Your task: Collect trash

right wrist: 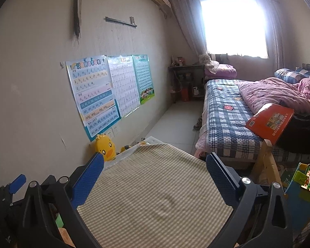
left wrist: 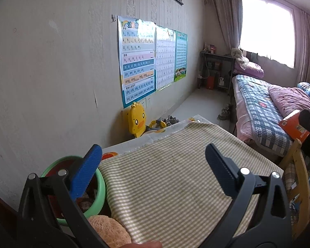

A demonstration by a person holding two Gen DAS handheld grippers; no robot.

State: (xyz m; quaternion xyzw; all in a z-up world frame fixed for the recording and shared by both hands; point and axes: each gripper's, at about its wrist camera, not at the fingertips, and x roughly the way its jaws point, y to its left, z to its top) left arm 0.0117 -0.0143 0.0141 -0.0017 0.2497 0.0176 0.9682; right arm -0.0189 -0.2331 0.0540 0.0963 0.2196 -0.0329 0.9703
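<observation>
Left gripper (left wrist: pixel 153 165) jaws released, nothing between them, green bin (left wrist: pixel 101 188) by its left jaw, right gripper (right wrist: pixel 155 172) jaws released above checked desk (right wrist: pixel 155 196)

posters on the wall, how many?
3, side by side on the left wall: pinyin chart nearest, pale grid chart in the middle, teal grid chart farthest, toward the window.

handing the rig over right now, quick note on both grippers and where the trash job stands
Left gripper: jaws open, empty, over the checked cloth.
Right gripper: jaws open, empty, over the same cloth.
Green bin sits at the cloth's left edge, by the left gripper; something is inside, too hidden to name.
No loose trash shows on the cloth.
Left to do: scan for remaining trash; none is in view from here.
</observation>
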